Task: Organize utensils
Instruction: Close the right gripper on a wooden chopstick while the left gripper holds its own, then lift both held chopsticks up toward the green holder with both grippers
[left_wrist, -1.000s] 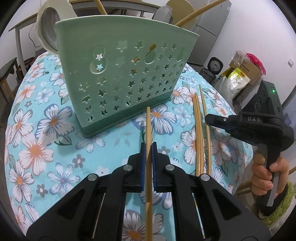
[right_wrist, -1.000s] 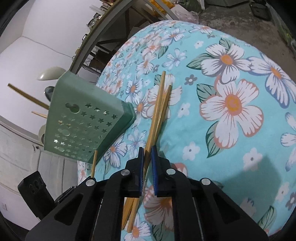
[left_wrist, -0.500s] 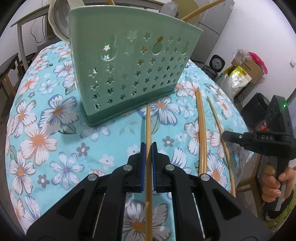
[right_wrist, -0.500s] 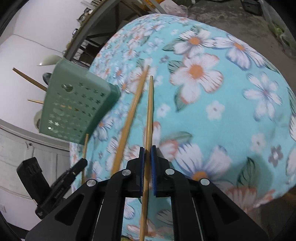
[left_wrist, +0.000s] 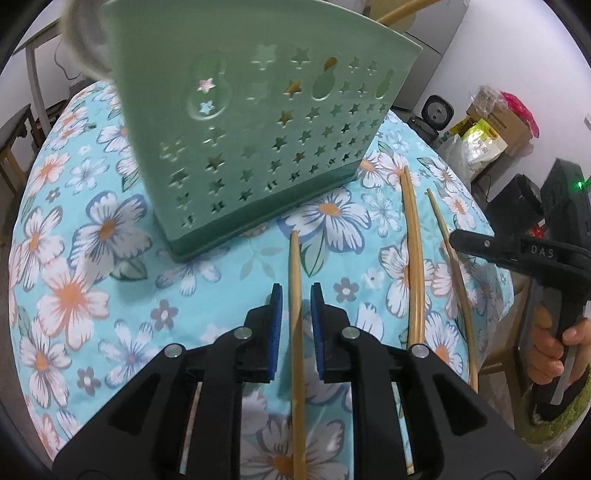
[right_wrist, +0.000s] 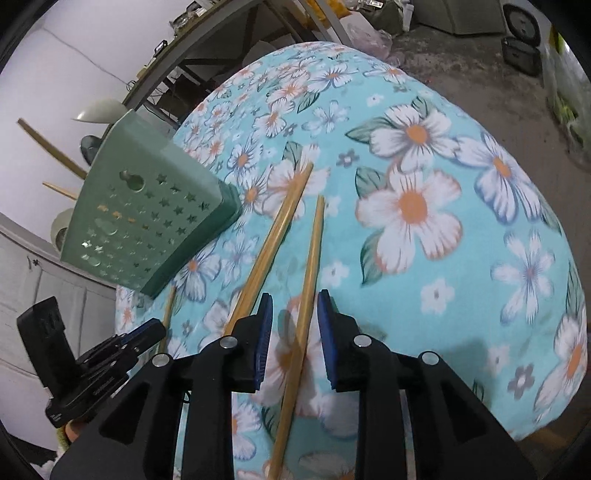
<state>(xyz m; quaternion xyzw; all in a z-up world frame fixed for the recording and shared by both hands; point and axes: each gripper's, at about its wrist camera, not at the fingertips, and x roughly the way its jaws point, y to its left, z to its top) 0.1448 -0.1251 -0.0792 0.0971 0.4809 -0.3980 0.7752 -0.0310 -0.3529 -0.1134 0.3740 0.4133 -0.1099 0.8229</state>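
Note:
A green utensil holder with star cut-outs stands on the floral tablecloth; it also shows in the right wrist view, with chopsticks and spoons sticking out. My left gripper is open, a bamboo chopstick lying loose between its blue pads. My right gripper is open around another chopstick. A pair of chopsticks lies between them, also seen from the right. The right gripper appears in the left view.
The round table's edge drops off close on the right. Boxes and bags stand on the floor beyond. A wooden bench stands at far left.
Both grippers have opened and let go of their chopsticks, which now lie between the pads on the cloth. The holder looms closer in the left view.

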